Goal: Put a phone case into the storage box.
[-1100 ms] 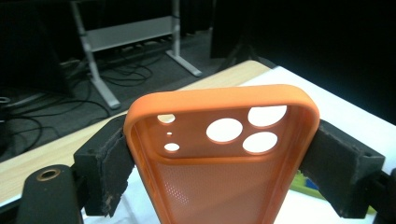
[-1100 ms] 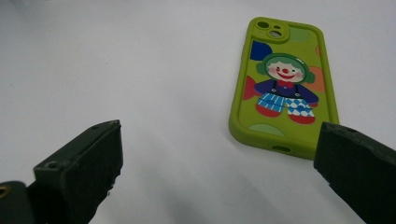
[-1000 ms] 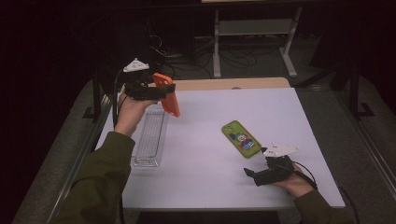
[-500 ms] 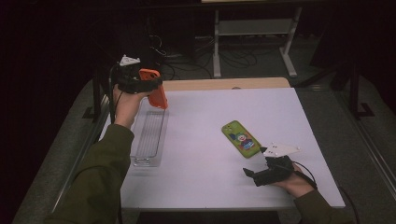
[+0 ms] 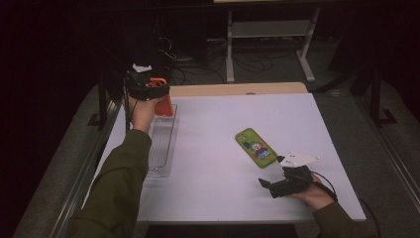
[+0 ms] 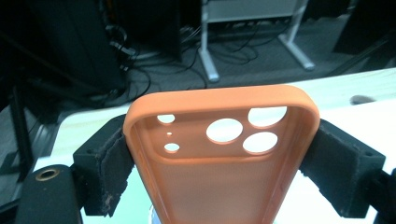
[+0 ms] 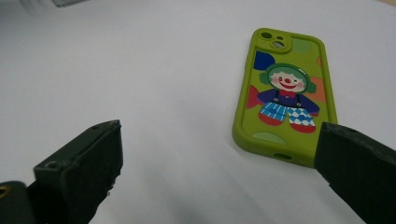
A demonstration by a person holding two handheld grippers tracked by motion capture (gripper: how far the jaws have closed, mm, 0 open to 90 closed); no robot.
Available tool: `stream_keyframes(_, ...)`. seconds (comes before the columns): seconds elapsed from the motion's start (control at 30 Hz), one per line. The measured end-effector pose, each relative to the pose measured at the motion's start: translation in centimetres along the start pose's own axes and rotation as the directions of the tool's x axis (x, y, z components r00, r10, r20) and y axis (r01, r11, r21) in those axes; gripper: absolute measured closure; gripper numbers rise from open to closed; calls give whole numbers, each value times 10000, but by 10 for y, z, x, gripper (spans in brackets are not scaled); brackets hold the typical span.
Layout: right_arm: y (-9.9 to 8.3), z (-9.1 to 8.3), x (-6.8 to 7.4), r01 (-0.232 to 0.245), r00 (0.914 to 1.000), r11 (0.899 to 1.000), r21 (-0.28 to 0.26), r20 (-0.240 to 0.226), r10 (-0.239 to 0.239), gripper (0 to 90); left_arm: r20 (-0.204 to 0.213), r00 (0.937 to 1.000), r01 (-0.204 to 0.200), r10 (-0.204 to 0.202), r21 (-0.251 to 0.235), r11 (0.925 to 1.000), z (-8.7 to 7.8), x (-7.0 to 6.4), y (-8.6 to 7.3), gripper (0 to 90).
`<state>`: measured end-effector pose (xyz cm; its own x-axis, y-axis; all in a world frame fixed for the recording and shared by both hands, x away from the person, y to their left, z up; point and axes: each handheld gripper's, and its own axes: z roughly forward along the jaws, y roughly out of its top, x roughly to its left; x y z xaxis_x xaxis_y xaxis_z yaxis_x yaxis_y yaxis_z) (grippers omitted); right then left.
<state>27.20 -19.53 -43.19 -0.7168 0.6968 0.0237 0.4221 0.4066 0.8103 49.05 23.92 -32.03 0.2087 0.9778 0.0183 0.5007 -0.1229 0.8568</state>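
Left gripper (image 5: 148, 89), upper left of frame, pinches orange case (image 6: 219, 154) by its edges above clear tray (image 5: 161, 148), probably for placing; right gripper (image 5: 277, 186) spread, idle near green case (image 5: 255, 147).

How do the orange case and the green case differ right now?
The orange case is plain; the green case carries a clown picture. Orange is clamped in the left gripper above the clear tray; green lies flat on the table, ungripped, ahead of the open right gripper. Both are phone cases with camera cutouts.
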Motion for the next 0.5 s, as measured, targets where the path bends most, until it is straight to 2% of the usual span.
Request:
stream_keyframes(0.07, 0, 0, 0, 40, 10000, 10000, -24, 19, -40, 10, -150, 9999, -41, 43, 90, 10000, 3, 0, -2, 155)
stream_keyframes(0.1, 0, 0, 0, 37, 10000, 10000, -26, 5, -37, 10, -213, 9997, 143, -142, 54, 9999, 7, -1, -5, 155)
stream_keyframes(0.3, 0, 0, 0, 39, 10000, 10000, 22, 10, -39, 10, -432, 9991, 21, -1, 452, 9990, 13, -3, -9, 154)
stream_keyframes(0.43, 0, -1, 1, 103, 9999, 9999, 36, 31, -103, 9, -615, 9980, 134, -115, 300, 9995, 18, -7, -12, 153)
stream_keyframes(0.47, 0, -1, 1, 124, 9999, 9999, 43, 34, -124, 9, -815, 9966, -79, 121, 520, 9986, 20, -7, -15, 153)
stream_keyframes(0.5, 0, -1, 1, 145, 9999, 9999, 47, 50, -145, 9, -875, 9962, 46, -6, 457, 9989, 22, -8, -17, 153)
